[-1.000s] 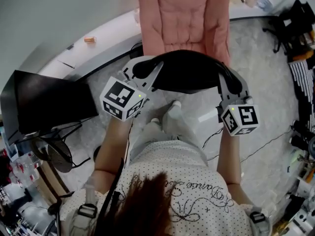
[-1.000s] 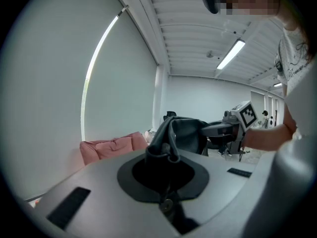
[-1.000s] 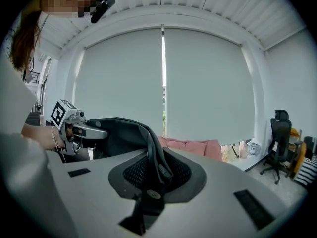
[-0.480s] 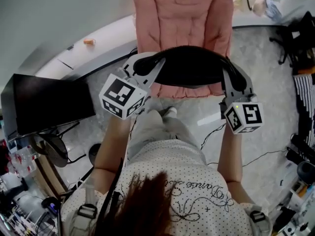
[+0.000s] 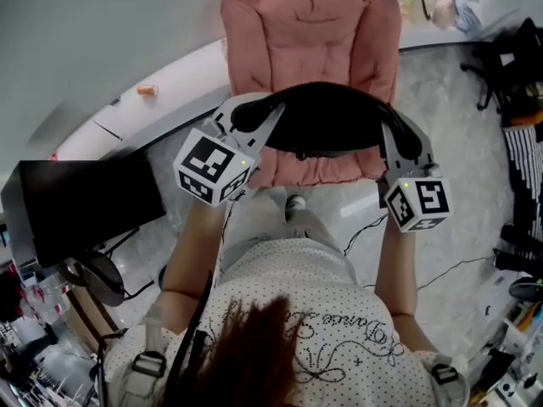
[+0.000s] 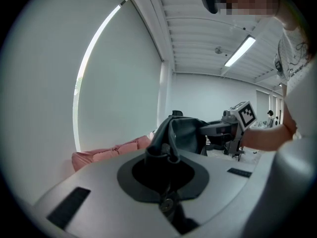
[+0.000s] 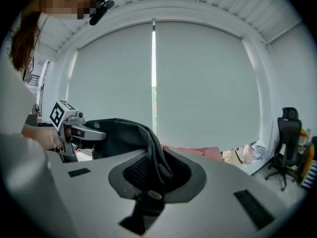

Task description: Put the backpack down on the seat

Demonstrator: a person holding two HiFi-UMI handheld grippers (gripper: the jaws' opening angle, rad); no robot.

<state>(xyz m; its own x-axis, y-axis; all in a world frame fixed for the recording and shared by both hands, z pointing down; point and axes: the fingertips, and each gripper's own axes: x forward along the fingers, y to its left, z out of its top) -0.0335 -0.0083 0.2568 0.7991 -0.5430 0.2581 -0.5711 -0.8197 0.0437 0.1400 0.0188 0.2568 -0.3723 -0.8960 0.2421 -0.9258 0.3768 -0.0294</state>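
Left gripper (image 5: 243, 115): grey moulded shell with a cube of black-and-white square markers at the rear. Its jaws are clamped tight on a bunched fold of black fabric at the backpack's left end.
Right gripper (image 5: 397, 131): same build, jaws nipped narrow on a flat black strap backed with mesh, at the backpack's right end.
Backpack (image 5: 327, 119): black, smooth matte cloth, slung as a long rounded arc between both grippers over the front half of the seat. Contact with the cushion cannot be told.
Seat (image 5: 293, 32): pink armchair, plush, quilted in soft puffed squares, with padded arms.
Floor (image 5: 462, 176): pale marbled grey, with a thin dark cable (image 5: 441, 265) trailing.
Black panel (image 5: 85, 202): flat, rectangular, at the person's left.
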